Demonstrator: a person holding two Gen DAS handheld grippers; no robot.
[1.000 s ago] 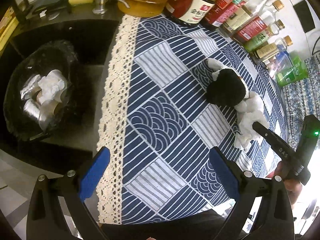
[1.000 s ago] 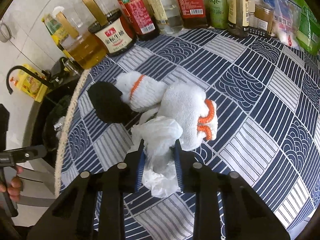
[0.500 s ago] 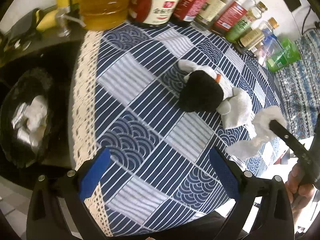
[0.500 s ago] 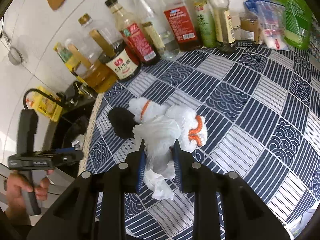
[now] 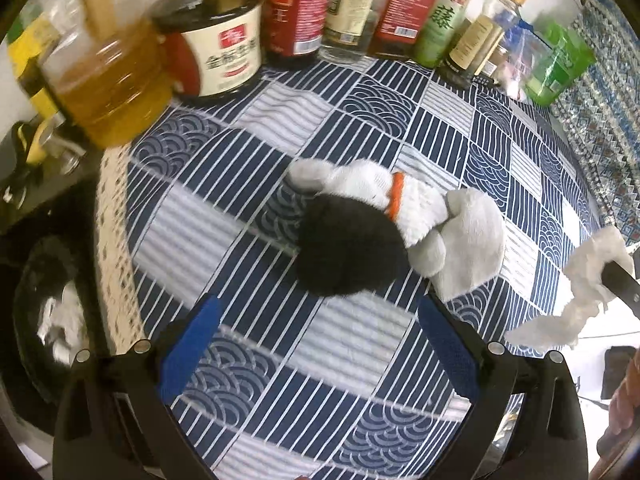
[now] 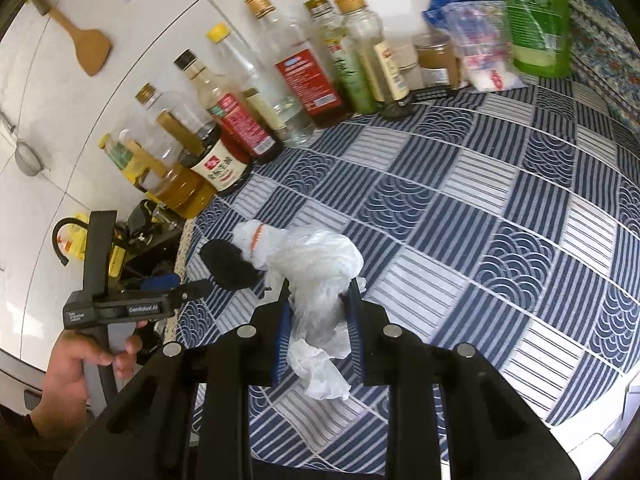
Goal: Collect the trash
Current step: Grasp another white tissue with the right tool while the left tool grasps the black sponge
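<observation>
Two grippers in play. Right gripper (image 6: 316, 334) clamped on a crumpled white tissue (image 6: 320, 280), blue-padded fingers (image 6: 280, 340) pressing it from both sides, a loose tail of paper hanging below the tips. Held up off the tablecloth (image 6: 500, 208), above its near edge. Same tissue (image 5: 588, 280) seen from the left wrist view at far right, pinched in a dark finger and clear of the cloth.

Left gripper (image 5: 320, 344) spread wide, nothing between its blue pads (image 5: 188, 352), hovering over the near part of the navy-and-white patterned tablecloth (image 5: 360, 360).

Just beyond, lying on the cloth: a white glove with orange trim (image 5: 408, 204) and a black fuzzy item (image 5: 348, 248) touching it, partly overlapping.

Further back, along the white wall: a row of sauce and oil bottles (image 6: 296, 80), with a green pouch (image 6: 536, 20) at the right end. Wooden spatula (image 6: 84, 40) hanging on the wall.

Off the left edge of the table, lower down: a black-lined trash bin (image 5: 36, 320), blurred, with pale scraps inside.
</observation>
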